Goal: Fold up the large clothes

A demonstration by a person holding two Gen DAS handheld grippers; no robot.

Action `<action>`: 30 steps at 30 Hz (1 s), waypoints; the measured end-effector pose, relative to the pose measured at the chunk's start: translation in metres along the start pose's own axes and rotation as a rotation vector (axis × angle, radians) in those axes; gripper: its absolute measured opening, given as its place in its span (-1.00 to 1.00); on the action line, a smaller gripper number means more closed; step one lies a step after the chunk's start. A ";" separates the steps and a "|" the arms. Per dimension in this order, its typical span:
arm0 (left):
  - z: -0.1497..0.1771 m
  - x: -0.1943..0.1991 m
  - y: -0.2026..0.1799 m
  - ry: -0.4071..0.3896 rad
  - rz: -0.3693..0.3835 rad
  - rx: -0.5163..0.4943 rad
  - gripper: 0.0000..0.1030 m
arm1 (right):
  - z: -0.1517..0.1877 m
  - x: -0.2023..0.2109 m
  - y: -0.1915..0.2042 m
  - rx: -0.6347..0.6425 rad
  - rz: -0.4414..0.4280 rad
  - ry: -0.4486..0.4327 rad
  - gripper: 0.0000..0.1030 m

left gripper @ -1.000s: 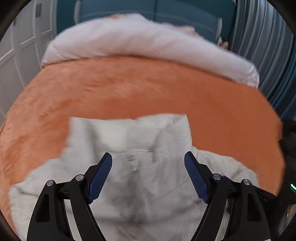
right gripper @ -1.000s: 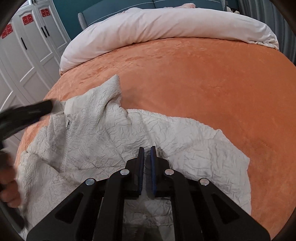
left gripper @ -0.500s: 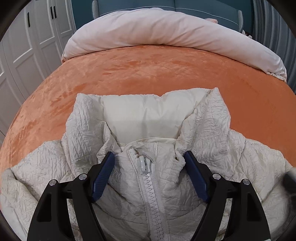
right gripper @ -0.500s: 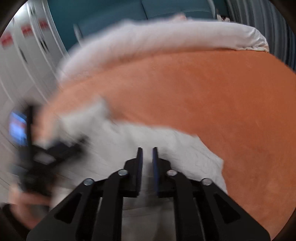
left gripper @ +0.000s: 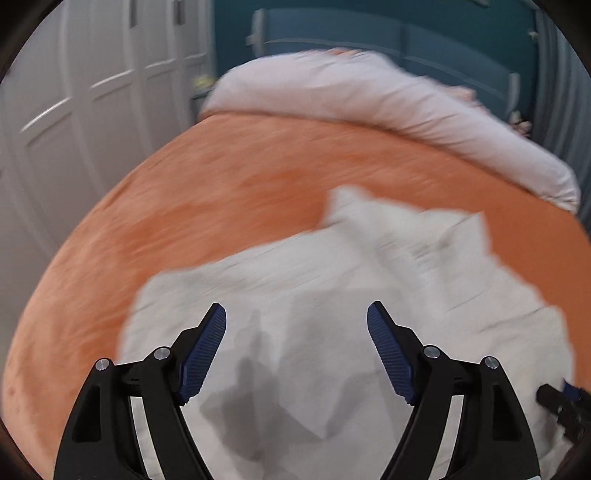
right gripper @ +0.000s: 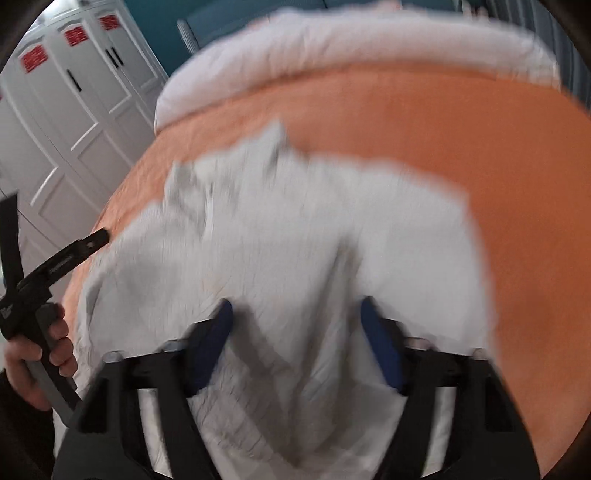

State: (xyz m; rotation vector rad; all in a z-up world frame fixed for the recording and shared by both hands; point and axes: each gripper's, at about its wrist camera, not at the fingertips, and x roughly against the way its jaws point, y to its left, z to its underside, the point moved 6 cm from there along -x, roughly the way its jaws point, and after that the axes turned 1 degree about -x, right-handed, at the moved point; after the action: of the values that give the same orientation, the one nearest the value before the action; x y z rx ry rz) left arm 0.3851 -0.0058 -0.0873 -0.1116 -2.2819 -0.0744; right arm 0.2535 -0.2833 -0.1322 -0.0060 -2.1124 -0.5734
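Observation:
A cream crinkled jacket (left gripper: pixel 332 295) lies spread on the orange bed cover (left gripper: pixel 221 192). It also shows in the right wrist view (right gripper: pixel 295 240), blurred by motion. My left gripper (left gripper: pixel 295 347) is open and empty above the jacket's left part. My right gripper (right gripper: pixel 295 339) is open and empty above the jacket's right part. The left gripper with the hand that holds it shows at the left edge of the right wrist view (right gripper: pixel 55 266). A tip of the right gripper shows at the lower right of the left wrist view (left gripper: pixel 565 406).
A white duvet roll (left gripper: pixel 388 103) lies across the far end of the bed. White wardrobe doors (right gripper: pixel 66 110) stand to the left. A teal headboard (left gripper: pixel 369 33) and grey curtains (left gripper: pixel 569 110) are behind the bed.
My right gripper has opened from shut. My left gripper has swung left from the collar and zipper toward the jacket's left part. Both views are blurred by motion.

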 end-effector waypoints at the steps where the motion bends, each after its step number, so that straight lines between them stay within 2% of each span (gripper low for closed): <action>1: 0.010 -0.004 0.021 0.027 -0.046 0.022 0.48 | 0.005 0.001 0.000 -0.020 -0.015 0.002 -0.59; 2: 0.019 -0.006 0.033 0.042 -0.080 0.037 0.47 | 0.004 0.010 0.002 -0.045 -0.034 -0.034 -0.81; 4: 0.034 -0.008 0.061 0.066 -0.119 0.082 0.47 | -0.005 0.036 0.008 -0.046 -0.071 -0.124 -0.81; 5: 0.041 -0.010 0.068 0.073 -0.126 0.097 0.47 | -0.009 0.046 0.007 -0.036 -0.058 -0.156 -0.81; 6: 0.048 -0.013 0.073 0.085 -0.136 0.100 0.51 | -0.009 0.047 0.005 -0.029 -0.042 -0.160 -0.81; 7: 0.058 -0.017 0.078 0.099 -0.151 0.095 0.53 | -0.002 0.039 0.003 -0.030 -0.025 -0.128 -0.79; 8: 0.064 -0.022 0.079 0.103 -0.155 0.099 0.56 | 0.007 0.019 -0.005 -0.022 0.022 -0.068 -0.59; 9: 0.070 -0.025 0.080 0.102 -0.150 0.107 0.62 | 0.018 0.005 -0.010 -0.004 0.050 -0.026 -0.59; 11: 0.073 -0.024 0.082 0.102 -0.153 0.116 0.64 | 0.023 -0.002 -0.013 0.011 0.059 -0.017 -0.55; 13: 0.073 -0.013 0.086 0.126 -0.171 0.120 0.62 | 0.017 0.020 -0.009 -0.022 0.085 -0.020 -0.51; 14: 0.074 -0.003 0.087 0.129 -0.170 0.112 0.58 | 0.017 0.039 -0.006 -0.028 0.072 -0.046 -0.51; 15: 0.075 0.010 0.089 0.122 -0.157 0.102 0.57 | 0.019 0.053 -0.005 -0.024 0.061 -0.061 -0.38; 17: 0.082 0.048 0.096 0.093 -0.115 0.077 0.58 | 0.029 0.092 -0.006 0.005 0.065 -0.088 0.02; 20: 0.105 0.102 0.112 0.095 -0.026 0.073 0.65 | 0.066 0.148 -0.021 0.041 0.072 -0.068 0.26; 21: 0.124 0.125 0.121 0.117 0.022 0.083 0.68 | 0.084 0.160 -0.027 0.048 0.081 -0.047 0.29; 23: 0.153 0.153 0.131 0.161 0.065 0.091 0.68 | 0.135 0.192 -0.047 0.067 0.124 0.036 0.33; 28: 0.245 0.209 0.157 0.280 0.057 0.055 0.69 | 0.236 0.232 -0.073 0.030 0.159 0.157 0.46; 30: 0.279 0.221 0.158 0.335 0.091 0.081 0.69 | 0.272 0.239 -0.079 -0.017 0.143 0.184 0.46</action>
State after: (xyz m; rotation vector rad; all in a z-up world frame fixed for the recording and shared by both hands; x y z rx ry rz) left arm 0.0480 0.1894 -0.0998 -0.1481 -1.9399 0.0445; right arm -0.1155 -0.2948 -0.1036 -0.1086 -1.9110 -0.4872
